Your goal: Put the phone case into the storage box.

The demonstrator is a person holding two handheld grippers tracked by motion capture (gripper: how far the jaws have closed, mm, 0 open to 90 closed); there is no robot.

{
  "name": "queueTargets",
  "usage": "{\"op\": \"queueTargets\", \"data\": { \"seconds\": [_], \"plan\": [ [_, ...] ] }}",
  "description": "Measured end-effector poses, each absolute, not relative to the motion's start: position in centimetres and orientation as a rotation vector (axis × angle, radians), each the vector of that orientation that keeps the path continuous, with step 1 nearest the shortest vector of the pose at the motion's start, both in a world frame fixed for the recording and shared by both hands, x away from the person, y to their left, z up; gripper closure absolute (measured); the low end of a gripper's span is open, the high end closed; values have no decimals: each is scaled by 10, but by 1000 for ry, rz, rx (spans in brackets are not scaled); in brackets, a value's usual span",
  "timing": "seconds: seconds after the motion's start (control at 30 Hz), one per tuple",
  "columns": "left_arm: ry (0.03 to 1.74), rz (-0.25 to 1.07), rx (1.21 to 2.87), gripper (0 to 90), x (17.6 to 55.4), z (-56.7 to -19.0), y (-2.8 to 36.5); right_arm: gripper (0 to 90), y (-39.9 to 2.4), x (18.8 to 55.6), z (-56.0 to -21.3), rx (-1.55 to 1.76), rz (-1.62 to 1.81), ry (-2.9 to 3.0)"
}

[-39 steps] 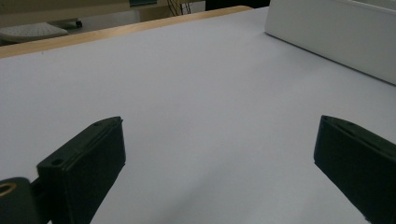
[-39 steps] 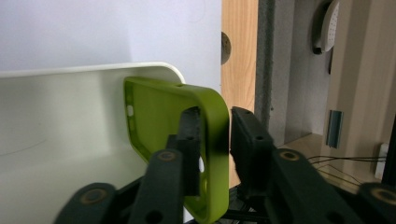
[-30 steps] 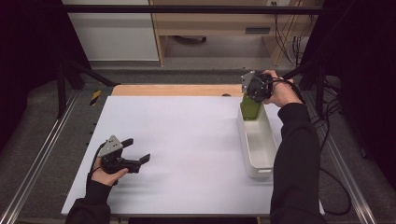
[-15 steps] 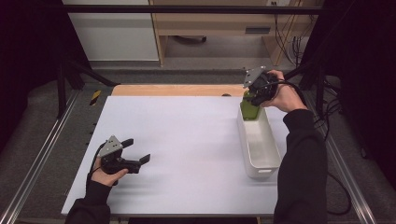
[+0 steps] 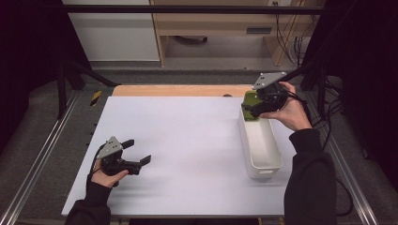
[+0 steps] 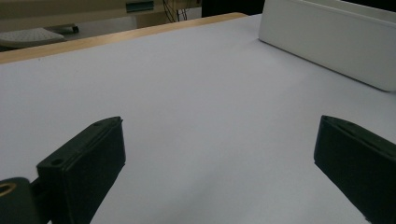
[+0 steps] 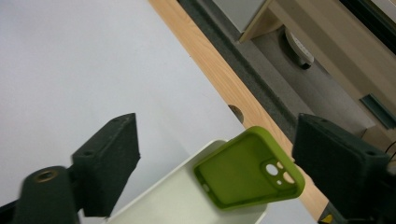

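1. Placement looks done to me: the green phone case point(image 7: 247, 170) sits at the far end of the white bin point(image 5: 263, 150), leaning on the end wall with its open back and camera cut-out facing up. Part of it pokes above the rim, so I judge it propped there, not lying flat on the floor of the bin.
2. Through my right gripper point(image 5: 257, 104) I see both black jaws standing wide, one on each side of the case and clear of it. They have just been opening, and nothing is pinched between them now.
3. My left gripper point(image 5: 137, 151) rests low at the near left of the white table point(image 5: 187, 140), well apart from the bin. Its jaws are spread too, with bare tabletop between them.
4. What is left, as I read it: back the right hand away from the bin without knocking the tilted case, and perhaps check that it settles.
5. No other loose item lies on the table, so I take the job as close to finished.
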State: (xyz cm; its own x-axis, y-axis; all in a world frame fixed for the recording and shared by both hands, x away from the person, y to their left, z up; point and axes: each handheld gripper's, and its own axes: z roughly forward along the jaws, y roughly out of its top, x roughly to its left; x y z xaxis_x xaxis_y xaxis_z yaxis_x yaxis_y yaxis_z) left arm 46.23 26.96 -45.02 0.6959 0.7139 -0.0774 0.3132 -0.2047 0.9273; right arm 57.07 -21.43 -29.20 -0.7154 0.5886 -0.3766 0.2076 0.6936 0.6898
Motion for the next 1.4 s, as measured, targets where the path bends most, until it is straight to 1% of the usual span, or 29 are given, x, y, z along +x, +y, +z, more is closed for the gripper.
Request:
{"op": "queueTargets", "data": {
  "seconds": [0.13, 0.37, 0.57, 0.77, 0.9, 1.17, 1.4],
  "plan": [
    [810, 451, 1794, 19, 462, -450, 270, 59, -217, 557, -295, 712, 934, 2253],
    [801, 446, 1786, 18, 460, -448, 269, 17, -220, 531, -299, 795, 1140, 2158],
    [791, 445, 1782, 17, 459, -446, 268, 23, -226, 509, -309, 831, 1263, 2091],
    [787, 446, 1779, 17, 458, -445, 268, 13, -232, 487, -329, 848, 1360, 2070],
    [784, 443, 1778, 17, 457, -445, 268, 15, -237, 478, -343, 874, 1430, 2059],
    [779, 437, 1784, 15, 456, -446, 267, 6, -249, 463, -372, 873, 1457, 2067],
    [775, 430, 1775, 15, 456, -445, 267, 6, -261, 452, -389, 871, 1490, 2036]
  ]
}}
